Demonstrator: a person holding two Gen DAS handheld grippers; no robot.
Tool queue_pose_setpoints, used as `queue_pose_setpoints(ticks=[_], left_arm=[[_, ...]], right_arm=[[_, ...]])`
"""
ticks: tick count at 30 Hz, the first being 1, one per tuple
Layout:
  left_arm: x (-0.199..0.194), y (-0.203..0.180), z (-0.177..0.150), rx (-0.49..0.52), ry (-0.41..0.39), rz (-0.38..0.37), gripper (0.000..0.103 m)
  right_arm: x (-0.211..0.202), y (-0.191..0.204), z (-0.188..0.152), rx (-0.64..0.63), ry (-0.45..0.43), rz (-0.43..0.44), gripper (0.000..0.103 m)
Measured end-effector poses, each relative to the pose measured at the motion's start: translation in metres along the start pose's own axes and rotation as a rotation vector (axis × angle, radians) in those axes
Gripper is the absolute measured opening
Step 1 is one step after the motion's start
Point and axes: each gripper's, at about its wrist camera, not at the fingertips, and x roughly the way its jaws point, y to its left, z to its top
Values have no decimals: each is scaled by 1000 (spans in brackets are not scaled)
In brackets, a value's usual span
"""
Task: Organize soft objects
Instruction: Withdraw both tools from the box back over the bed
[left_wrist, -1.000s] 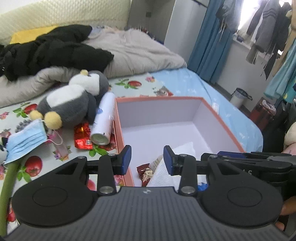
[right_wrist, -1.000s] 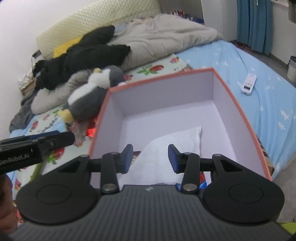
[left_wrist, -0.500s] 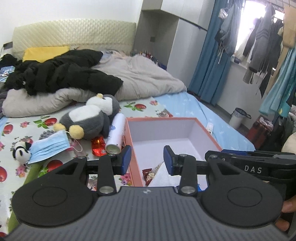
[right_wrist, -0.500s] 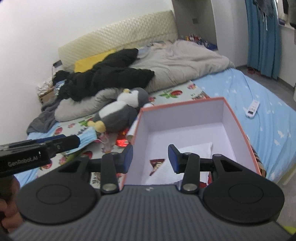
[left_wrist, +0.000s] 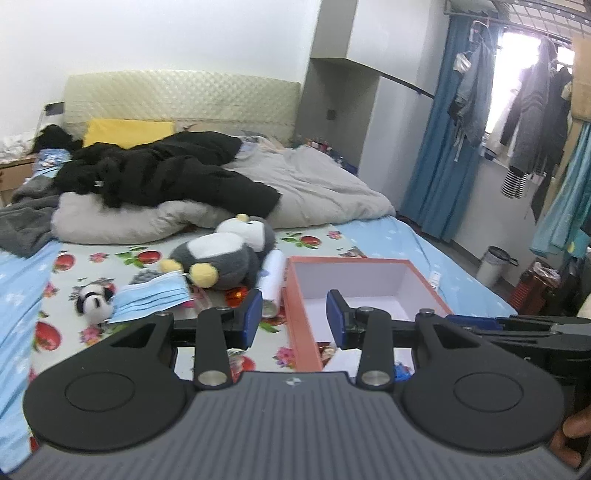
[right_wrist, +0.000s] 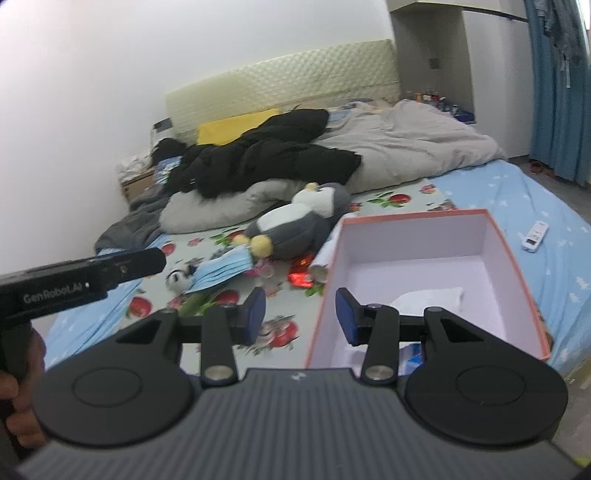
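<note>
At the bottom centre of the frame the left claw (left_wrist: 292, 319) stands with its blue pads apart and nothing between them. Just beyond it, right of centre, an orange-rimmed box (left_wrist: 301, 325) sits on the bed (left_wrist: 399, 240), its white interior showing a snack packet (left_wrist: 327, 350) low down. Left of the box a white cylinder (left_wrist: 272, 275) lies against a grey-and-white plush penguin (left_wrist: 221, 260). Further left lie a blue face mask (left_wrist: 151, 297) and a small panda toy (left_wrist: 91, 299). A black garment (left_wrist: 166, 173) tops the grey duvet (left_wrist: 325, 192) at upper centre. The right claw's black body (left_wrist: 524, 332) enters from the right edge.
</note>
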Motion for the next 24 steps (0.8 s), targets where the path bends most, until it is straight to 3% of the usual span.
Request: queue_pose_setpoints(ticks=[9, 24], left_arm=[[-33, 26, -31, -45, 20, 70, 44], [-59, 69, -87, -156, 60, 167, 44]], right_arm=[[4, 32, -17, -48, 34, 94, 45], [18, 77, -55, -113, 139, 155, 45]])
